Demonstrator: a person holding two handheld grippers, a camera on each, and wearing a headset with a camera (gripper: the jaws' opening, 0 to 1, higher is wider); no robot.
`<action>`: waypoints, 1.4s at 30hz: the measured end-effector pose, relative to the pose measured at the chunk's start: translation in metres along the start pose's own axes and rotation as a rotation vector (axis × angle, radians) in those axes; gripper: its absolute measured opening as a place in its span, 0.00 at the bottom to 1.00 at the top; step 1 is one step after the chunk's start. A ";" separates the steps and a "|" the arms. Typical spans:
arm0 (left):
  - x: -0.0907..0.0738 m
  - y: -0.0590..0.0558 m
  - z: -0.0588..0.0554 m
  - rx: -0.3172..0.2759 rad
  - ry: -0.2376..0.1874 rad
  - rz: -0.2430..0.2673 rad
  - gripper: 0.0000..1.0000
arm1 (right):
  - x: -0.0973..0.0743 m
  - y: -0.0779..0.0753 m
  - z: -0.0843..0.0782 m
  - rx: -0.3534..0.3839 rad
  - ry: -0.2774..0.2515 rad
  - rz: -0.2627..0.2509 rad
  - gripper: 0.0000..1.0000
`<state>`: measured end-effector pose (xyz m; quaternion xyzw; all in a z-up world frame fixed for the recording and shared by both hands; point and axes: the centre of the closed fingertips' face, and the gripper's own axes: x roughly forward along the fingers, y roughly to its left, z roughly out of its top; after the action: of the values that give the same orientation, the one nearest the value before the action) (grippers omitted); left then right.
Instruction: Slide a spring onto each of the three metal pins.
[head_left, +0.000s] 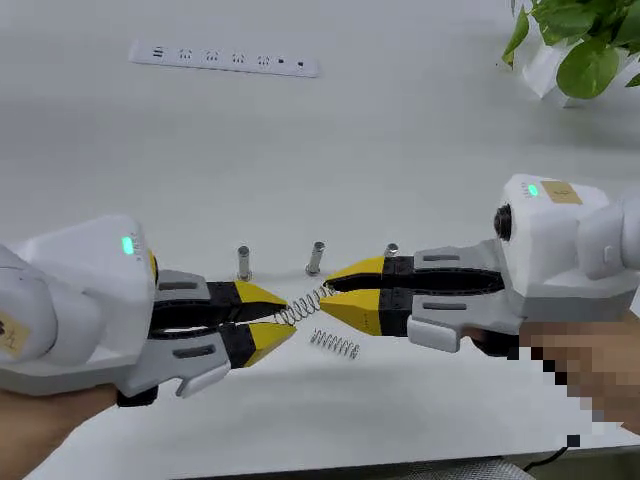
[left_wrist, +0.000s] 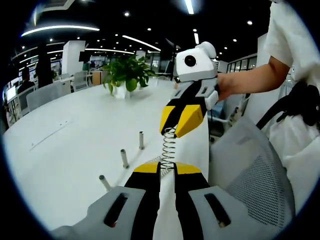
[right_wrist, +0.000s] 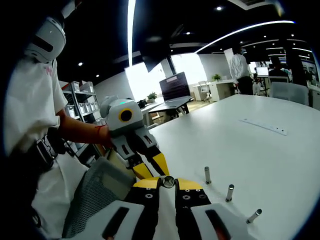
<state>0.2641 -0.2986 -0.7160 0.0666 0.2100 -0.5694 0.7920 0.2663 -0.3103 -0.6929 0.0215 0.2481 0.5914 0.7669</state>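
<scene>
While the table (head_left: 400, 120) bears everything, the left gripper (head_left: 287, 316) and right gripper (head_left: 322, 292) meet tip to tip near its front edge, each with its jaws pinched onto one end of a spring (head_left: 305, 305) held between them above the tabletop. Three pins (head_left: 316, 257) stand upright just behind. A second spring (head_left: 334, 344) lies under the tips, nearer the front edge.

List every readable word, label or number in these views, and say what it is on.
No text here can be read.
Tan label on the right tool: too blurred to read.
Sticker on the left tool: dark marks, illegible.
Power strip on the table: socket markings too small to read.
</scene>
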 end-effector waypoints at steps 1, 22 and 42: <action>0.000 0.000 0.000 0.001 0.000 -0.001 0.06 | 0.000 0.001 0.000 0.000 0.002 0.001 0.07; 0.004 -0.005 -0.005 0.012 0.010 -0.020 0.06 | 0.006 0.015 0.009 -0.077 0.054 0.035 0.06; 0.004 -0.007 -0.009 0.009 0.002 -0.028 0.06 | 0.013 0.024 0.010 -0.152 0.120 0.066 0.06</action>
<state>0.2561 -0.3017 -0.7249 0.0676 0.2092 -0.5813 0.7834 0.2511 -0.2891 -0.6812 -0.0639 0.2473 0.6336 0.7303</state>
